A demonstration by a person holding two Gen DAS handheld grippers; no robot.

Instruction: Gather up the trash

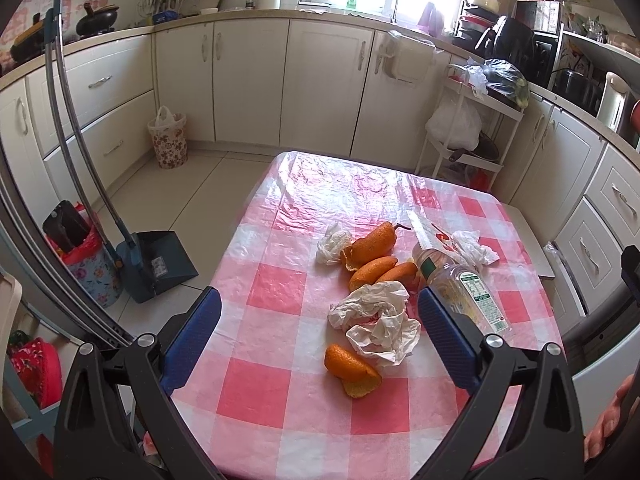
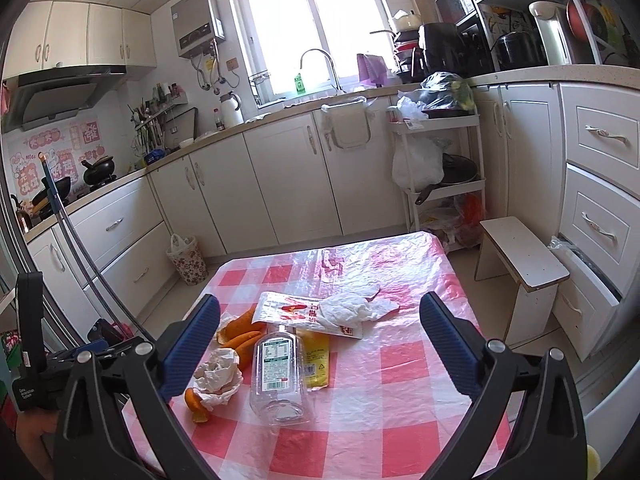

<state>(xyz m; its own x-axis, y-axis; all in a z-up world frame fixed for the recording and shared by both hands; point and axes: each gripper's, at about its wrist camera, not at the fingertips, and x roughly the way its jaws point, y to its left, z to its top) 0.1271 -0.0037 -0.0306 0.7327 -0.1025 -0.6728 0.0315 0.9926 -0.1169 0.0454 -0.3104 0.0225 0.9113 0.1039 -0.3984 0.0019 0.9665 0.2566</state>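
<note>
Both grippers are hanging over the near edge of the table with their blue fingers spread wide apart and nothing between them. The left gripper [image 1: 318,322] is sitting above a crumpled white tissue [image 1: 376,320], which is lying roughly midway between its fingertips, with a piece of orange peel [image 1: 352,370] touching the tissue's near edge. The right gripper [image 2: 320,334] is hovering over a clear plastic bottle [image 2: 280,376] that's lying on its side, open end toward the camera, with a yellow packet [image 2: 316,360] tucked just beside it on the right.

Further out from the left gripper, more orange peels [image 1: 374,258] are piled up in a loose cluster, and a small wad of tissue [image 1: 334,246] is touching the far-left one. Past the bottle, a white wrapper with red print [image 2: 296,312] is lying flat with another crumpled tissue [image 2: 356,306] resting on top of it. So basically all the trash is bunched in the middle of the table [image 2: 400,392], which is wearing a pink and white checked plastic cover.

Off the table, a dustpan [image 1: 160,264] is standing on the floor to the left, a floral bin [image 1: 170,140] lined with a bag is sitting against the cabinets, and a small white stool [image 2: 520,260] is standing on the right near the drawers.
</note>
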